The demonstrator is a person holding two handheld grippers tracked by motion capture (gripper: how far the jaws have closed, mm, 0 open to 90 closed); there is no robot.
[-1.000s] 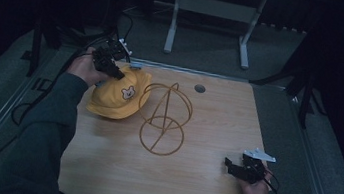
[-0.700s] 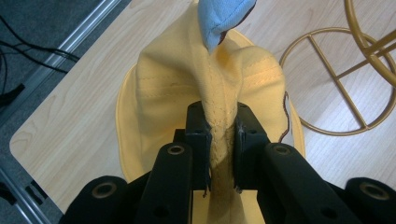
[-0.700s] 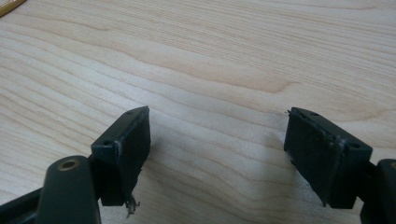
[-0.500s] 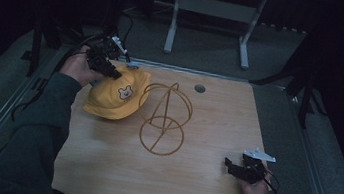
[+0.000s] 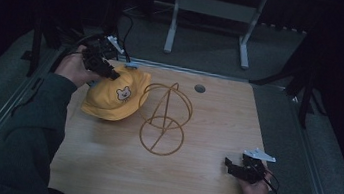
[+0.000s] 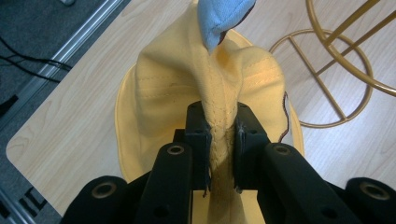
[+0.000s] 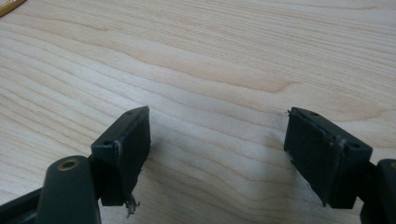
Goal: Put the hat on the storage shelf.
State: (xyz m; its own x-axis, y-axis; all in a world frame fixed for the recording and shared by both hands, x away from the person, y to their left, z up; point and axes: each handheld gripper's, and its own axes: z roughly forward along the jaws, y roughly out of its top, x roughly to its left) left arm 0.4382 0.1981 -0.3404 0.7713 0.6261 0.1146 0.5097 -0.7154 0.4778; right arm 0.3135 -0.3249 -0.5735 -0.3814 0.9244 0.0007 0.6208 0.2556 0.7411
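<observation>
Left gripper (image 6: 219,140) is clamped on a pinched fold of the yellow hat (image 5: 114,100), upper left of the table (image 5: 198,191), beside the wire stand (image 5: 164,119). Right gripper (image 5: 245,169) idle, jaws apart, lower right. Step: hat gripped; next is probably lifting it onto the stand, needs crown clearance

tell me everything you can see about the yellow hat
The yellow hat is a soft cloth bucket hat with stitched seams, a small bear face on its front and a light blue lining. It lies on the wooden table beside the gold wire stand. The left gripper has pinched a fold of its crown, bunching the fabric upward.
</observation>
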